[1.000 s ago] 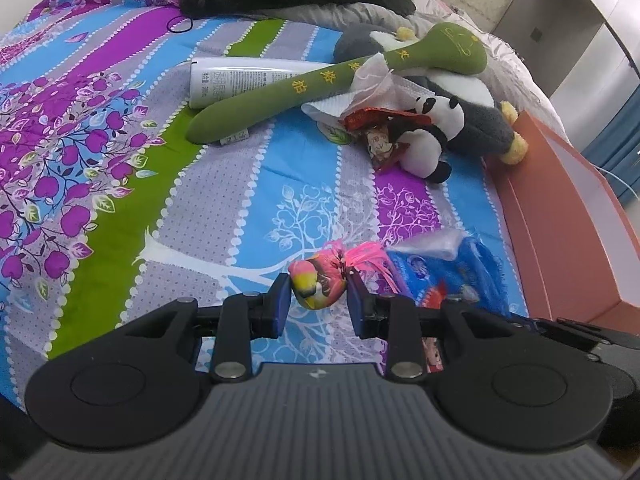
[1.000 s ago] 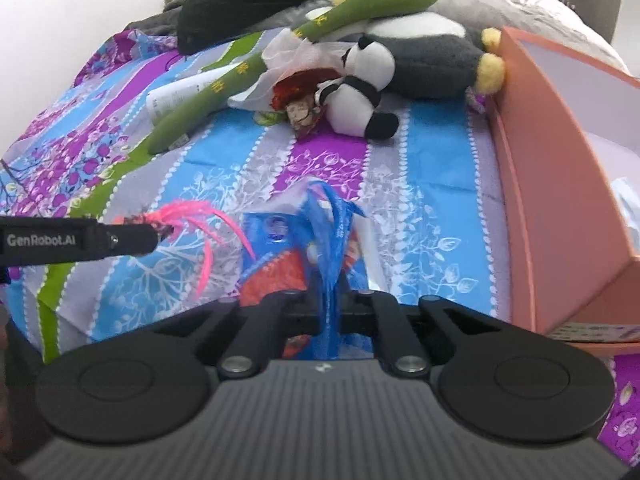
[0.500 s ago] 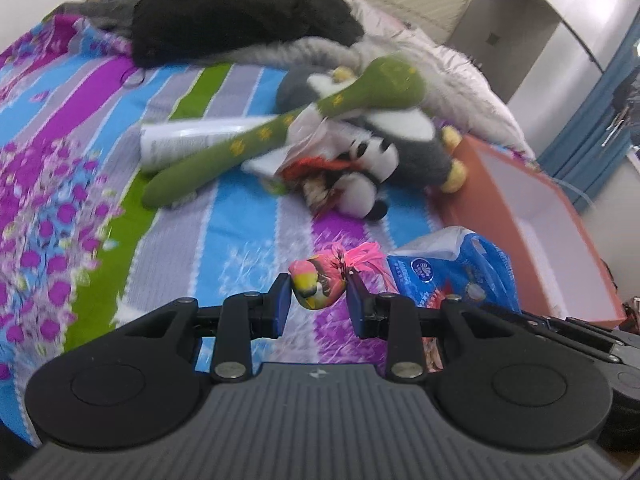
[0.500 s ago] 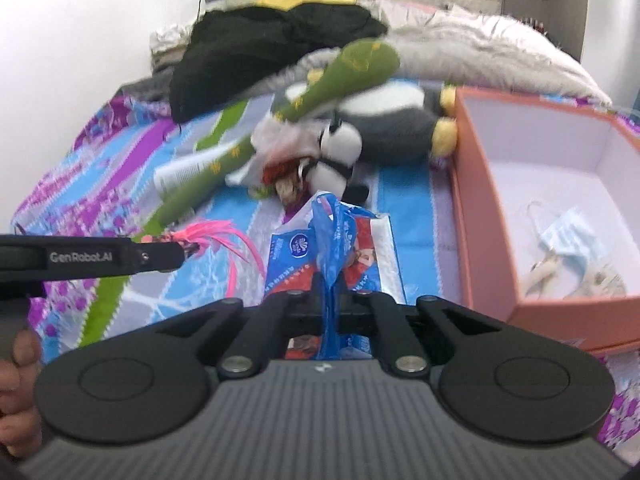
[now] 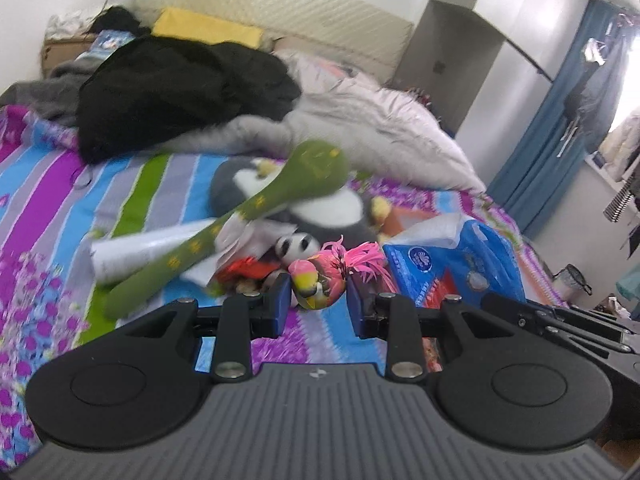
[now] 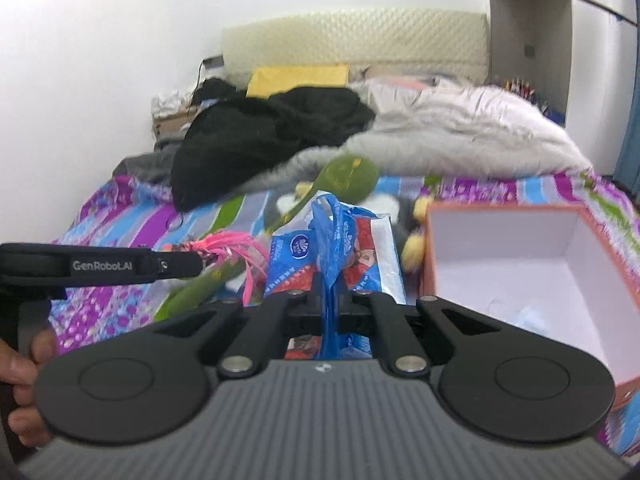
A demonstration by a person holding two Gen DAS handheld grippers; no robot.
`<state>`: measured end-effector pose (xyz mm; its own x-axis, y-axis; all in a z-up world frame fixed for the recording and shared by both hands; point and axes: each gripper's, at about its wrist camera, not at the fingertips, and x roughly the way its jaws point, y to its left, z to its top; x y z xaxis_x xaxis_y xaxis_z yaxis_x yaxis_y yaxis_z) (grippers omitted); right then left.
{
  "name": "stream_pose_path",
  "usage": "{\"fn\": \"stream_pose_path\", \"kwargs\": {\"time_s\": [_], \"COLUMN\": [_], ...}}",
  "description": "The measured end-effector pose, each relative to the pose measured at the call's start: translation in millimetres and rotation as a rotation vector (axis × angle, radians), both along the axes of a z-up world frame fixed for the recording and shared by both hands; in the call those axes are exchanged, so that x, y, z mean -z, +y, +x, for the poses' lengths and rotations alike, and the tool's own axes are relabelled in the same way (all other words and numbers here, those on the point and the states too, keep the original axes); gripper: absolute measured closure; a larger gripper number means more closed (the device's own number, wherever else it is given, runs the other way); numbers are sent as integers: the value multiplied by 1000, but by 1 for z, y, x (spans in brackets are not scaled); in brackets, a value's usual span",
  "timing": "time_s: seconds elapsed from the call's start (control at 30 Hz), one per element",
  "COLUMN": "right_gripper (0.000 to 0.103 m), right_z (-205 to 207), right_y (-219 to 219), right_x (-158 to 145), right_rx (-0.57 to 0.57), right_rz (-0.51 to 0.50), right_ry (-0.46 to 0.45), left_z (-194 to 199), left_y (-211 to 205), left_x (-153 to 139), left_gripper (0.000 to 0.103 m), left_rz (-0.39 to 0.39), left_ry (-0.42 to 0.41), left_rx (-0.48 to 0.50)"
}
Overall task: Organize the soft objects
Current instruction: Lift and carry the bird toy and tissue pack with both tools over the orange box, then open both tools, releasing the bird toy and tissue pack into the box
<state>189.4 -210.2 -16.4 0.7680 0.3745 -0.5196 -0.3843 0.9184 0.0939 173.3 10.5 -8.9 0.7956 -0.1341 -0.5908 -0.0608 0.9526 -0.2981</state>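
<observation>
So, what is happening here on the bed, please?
A person is tidying soft things with two handheld tools. The left tool is closed on a small pink and yellow toy with pink tassels. The right tool pinches the blue handle of a tissue pack, held up beside an open orange box. A green plush mallet and a panda plush lie on the striped bedsheet.

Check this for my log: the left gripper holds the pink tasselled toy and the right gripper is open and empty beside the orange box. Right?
Not quite. The right gripper is shut on the blue tissue pack, as the right wrist view shows. The left gripper does hold the pink tasselled toy, and the orange box is alongside.
</observation>
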Motion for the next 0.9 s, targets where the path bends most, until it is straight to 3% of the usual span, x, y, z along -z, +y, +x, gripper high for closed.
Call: {"fn": "stream_pose_path", "kwargs": {"time_s": [0.27, 0.43, 0.7, 0.8, 0.9], "right_gripper": [97, 97, 96, 96, 96], "right_z": [18, 37, 79, 91, 102], "right_y": [-41, -70, -120, -136, -151], "right_x": [-36, -42, -15, 0, 19], "right_rx": [90, 145, 253, 291, 323], "right_rz": [-4, -12, -32, -36, -53], "right_ry": [-94, -89, 59, 113, 169], "left_z": [32, 60, 124, 143, 161], "left_y": [-40, -84, -145, -169, -187], "left_x": [-34, -43, -15, 3, 25], "left_gripper": [68, 68, 68, 68, 68], "left_rz": [-20, -17, -71, 3, -18], "left_ry": [-69, -72, 68, 116, 193], "left_rx": [75, 162, 305, 331, 377]}}
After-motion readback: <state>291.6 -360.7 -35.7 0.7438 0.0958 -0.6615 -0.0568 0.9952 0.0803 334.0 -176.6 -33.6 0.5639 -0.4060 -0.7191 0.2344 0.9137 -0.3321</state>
